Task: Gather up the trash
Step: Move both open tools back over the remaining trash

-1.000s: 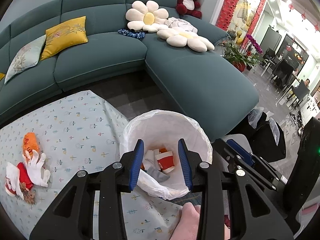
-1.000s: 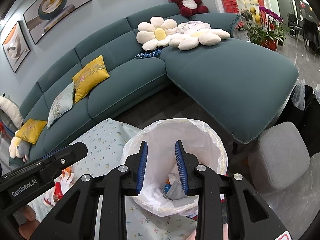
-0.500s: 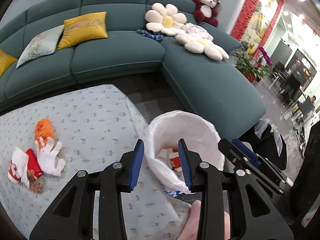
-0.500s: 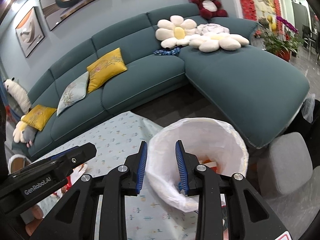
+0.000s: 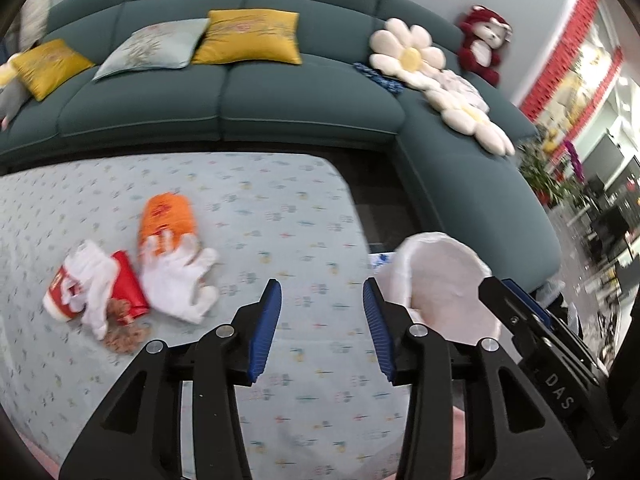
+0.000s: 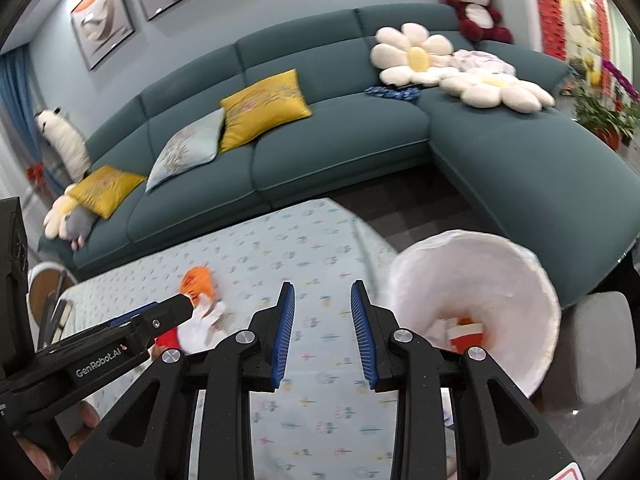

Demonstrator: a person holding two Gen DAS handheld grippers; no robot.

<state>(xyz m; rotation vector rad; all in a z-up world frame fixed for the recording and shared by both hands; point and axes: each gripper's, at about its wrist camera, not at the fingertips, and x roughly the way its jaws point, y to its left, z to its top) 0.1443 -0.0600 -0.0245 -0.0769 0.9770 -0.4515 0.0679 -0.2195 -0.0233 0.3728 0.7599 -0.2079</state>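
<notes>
A pile of trash lies on the patterned tablecloth: an orange wrapper (image 5: 167, 220), white crumpled gloves (image 5: 180, 276), a red paper cup (image 5: 76, 292) and brown crumbs (image 5: 124, 334). The orange wrapper also shows in the right wrist view (image 6: 198, 280). A bin with a white liner (image 6: 476, 304) stands at the table's right edge and holds a red cup (image 6: 466, 338) and other trash. My left gripper (image 5: 322, 328) is open and empty, right of the pile. My right gripper (image 6: 323, 336) is open and empty, left of the bin.
A teal corner sofa (image 6: 332, 148) with yellow cushions (image 6: 264, 108) and flower pillows (image 6: 416, 56) runs behind the table. A grey stool (image 6: 600, 344) stands right of the bin. The tablecloth (image 5: 280, 208) ends at its far edge before a dark floor strip.
Both grippers have swung left, away from above the bin toward the tablecloth. The trash pile has come closer to the centre of the left view. Both stay open.
</notes>
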